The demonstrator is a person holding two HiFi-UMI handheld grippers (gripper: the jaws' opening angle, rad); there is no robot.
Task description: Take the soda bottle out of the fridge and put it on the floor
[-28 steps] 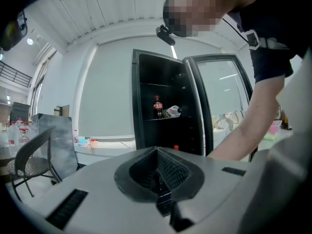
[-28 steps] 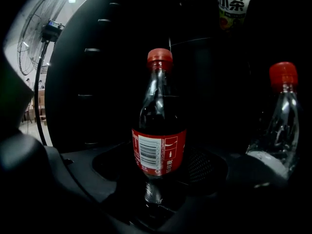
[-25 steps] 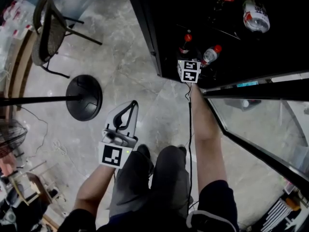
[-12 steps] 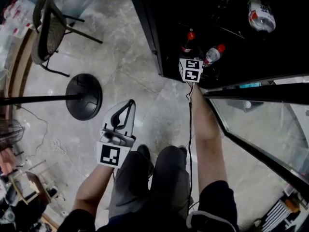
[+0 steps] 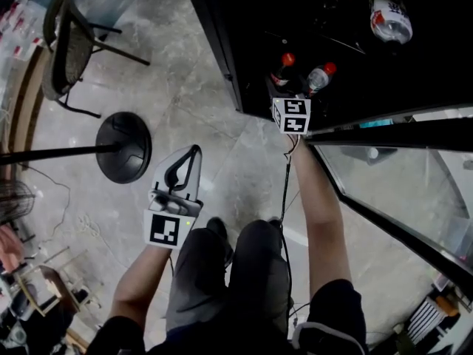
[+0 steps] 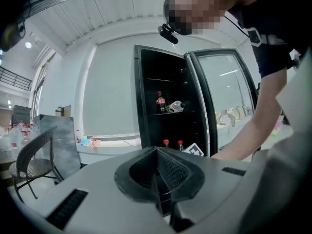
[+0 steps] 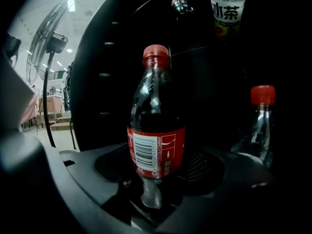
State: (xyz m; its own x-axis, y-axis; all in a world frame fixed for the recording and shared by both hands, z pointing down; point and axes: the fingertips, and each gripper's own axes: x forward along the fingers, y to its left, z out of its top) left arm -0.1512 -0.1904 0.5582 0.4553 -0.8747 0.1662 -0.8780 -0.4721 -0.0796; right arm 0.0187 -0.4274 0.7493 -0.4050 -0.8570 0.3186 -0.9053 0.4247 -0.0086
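Observation:
A dark soda bottle with a red cap and red label stands upright between the jaws of my right gripper. The jaws have just been closing, and their pads now press on its lower body. In the head view the same soda bottle is at the front of the fridge's bottom shelf, with the right gripper reaching in from below its marker cube. My left gripper hangs over the floor, left of the fridge, shut with nothing in it. In its own view the left gripper points at the open fridge.
A clear bottle with a red cap stands right of the held one. More bottles lie on the shelf above. The glass door stands open at the right. A fan's round base and a chair are on the marble floor at the left.
The right gripper's marker cube has drifted slightly back toward me at the fridge's front edge, the bottle's cap going along with it. The left gripper has stayed where it was.

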